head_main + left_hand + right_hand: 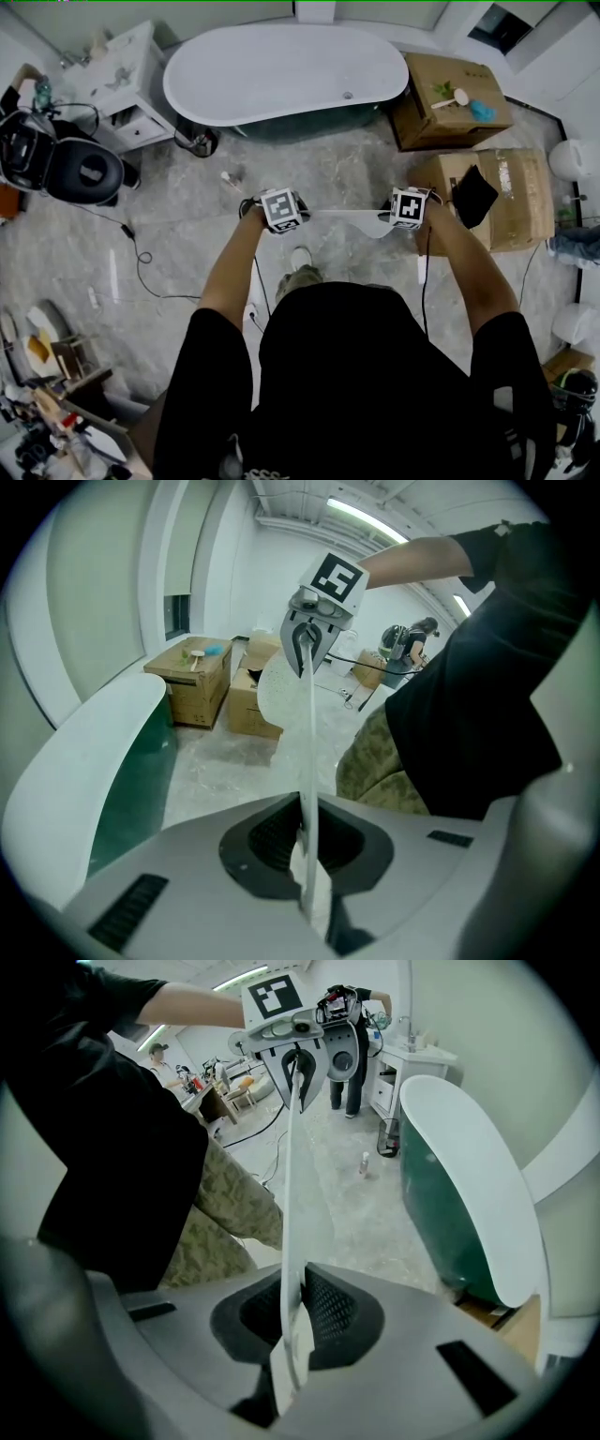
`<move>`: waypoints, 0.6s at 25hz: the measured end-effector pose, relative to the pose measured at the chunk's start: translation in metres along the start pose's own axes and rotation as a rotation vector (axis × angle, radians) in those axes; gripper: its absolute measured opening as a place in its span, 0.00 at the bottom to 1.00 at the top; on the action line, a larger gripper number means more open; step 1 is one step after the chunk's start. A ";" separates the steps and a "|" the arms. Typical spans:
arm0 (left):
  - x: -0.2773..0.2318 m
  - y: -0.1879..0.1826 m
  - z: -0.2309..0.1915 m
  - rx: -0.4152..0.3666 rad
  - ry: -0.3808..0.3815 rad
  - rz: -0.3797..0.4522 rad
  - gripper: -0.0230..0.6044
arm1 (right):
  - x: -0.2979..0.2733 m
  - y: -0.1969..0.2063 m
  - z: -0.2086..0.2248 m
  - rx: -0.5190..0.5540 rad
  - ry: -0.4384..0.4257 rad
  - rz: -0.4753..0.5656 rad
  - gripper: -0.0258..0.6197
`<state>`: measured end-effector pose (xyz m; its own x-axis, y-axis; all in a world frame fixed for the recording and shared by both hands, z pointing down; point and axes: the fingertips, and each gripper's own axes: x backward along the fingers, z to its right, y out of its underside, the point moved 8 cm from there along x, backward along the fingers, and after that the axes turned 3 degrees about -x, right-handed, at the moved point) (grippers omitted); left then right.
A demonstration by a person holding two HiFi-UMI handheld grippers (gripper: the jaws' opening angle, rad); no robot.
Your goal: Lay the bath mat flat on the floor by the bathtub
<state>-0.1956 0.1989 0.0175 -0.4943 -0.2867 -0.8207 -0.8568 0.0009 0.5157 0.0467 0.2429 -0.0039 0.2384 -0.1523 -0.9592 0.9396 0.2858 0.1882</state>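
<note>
1. A person stands over a grey marbled floor [187, 225], stretching a thin white bath mat [347, 215] between two hand-held grippers on the near side of a white oval bathtub with a dark green outer wall [291, 70]. The mat is up in the air and has not yet been laid on the floor.
2. The left gripper [309, 855] has its fingers pressed together on one edge of the mat. The sheet runs edge-on from there straight to the right gripper [305, 647] opposite.
3. The right gripper's own view shows the same hold. Its fingers are clamped on the other edge of the mat [292, 1194], with only the thickness of the sheet between them.
4. Seen from above, a rounded part of the mat droops just below the right gripper [388, 216], while the top edge is pulled into a straight line.
5. By its look the mat is light, soft and limp. It has no stiffness of its own, so it will likely sag or fold wherever it is not held taut.
6. Opposite edges, well apart, seem the right places to hold it. That keeps the sheet spread as it is lowered.
7. The pinched edges are thin and may slip from the fingers if tugged hard.
8. Brown cardboard boxes [450, 89] stand to the right of the tub, and open floor lies between the person and the tub.
</note>
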 end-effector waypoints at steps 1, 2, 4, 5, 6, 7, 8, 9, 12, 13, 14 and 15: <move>0.001 0.000 -0.006 -0.016 0.001 -0.003 0.08 | -0.002 0.000 0.008 -0.005 0.005 -0.009 0.09; 0.000 0.000 -0.014 -0.031 -0.002 -0.006 0.08 | -0.005 -0.001 0.017 -0.012 0.011 -0.007 0.09; 0.000 0.000 -0.032 -0.049 -0.014 -0.007 0.08 | -0.010 -0.007 0.036 -0.028 0.032 0.024 0.09; 0.002 0.001 -0.040 -0.049 -0.025 -0.006 0.08 | -0.011 -0.010 0.045 -0.043 0.048 0.025 0.09; 0.004 0.002 -0.048 -0.046 -0.038 -0.005 0.08 | -0.011 -0.010 0.053 -0.062 0.066 0.001 0.09; 0.006 0.003 -0.056 -0.039 -0.051 -0.004 0.08 | -0.012 -0.009 0.060 -0.076 0.083 -0.036 0.09; 0.006 0.003 -0.063 -0.029 -0.060 -0.002 0.08 | -0.012 -0.009 0.067 -0.077 0.095 -0.068 0.09; 0.006 0.003 -0.069 -0.017 -0.061 0.002 0.08 | -0.013 -0.010 0.072 -0.067 0.103 -0.084 0.09; 0.001 0.001 -0.087 0.016 -0.045 0.007 0.08 | -0.011 -0.016 0.093 -0.020 0.109 -0.063 0.09; -0.001 0.000 -0.093 0.026 -0.046 0.009 0.08 | -0.012 -0.015 0.101 -0.015 0.103 -0.053 0.09; -0.003 0.000 -0.100 0.038 -0.050 0.011 0.08 | -0.013 -0.013 0.109 -0.015 0.095 -0.046 0.09; -0.005 -0.001 -0.107 0.052 -0.055 0.010 0.08 | -0.015 -0.010 0.118 -0.017 0.087 -0.037 0.09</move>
<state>-0.1767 0.0982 0.0473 -0.5090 -0.2331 -0.8286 -0.8575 0.0539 0.5117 0.0623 0.1307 0.0335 0.1803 -0.0803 -0.9803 0.9431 0.2973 0.1491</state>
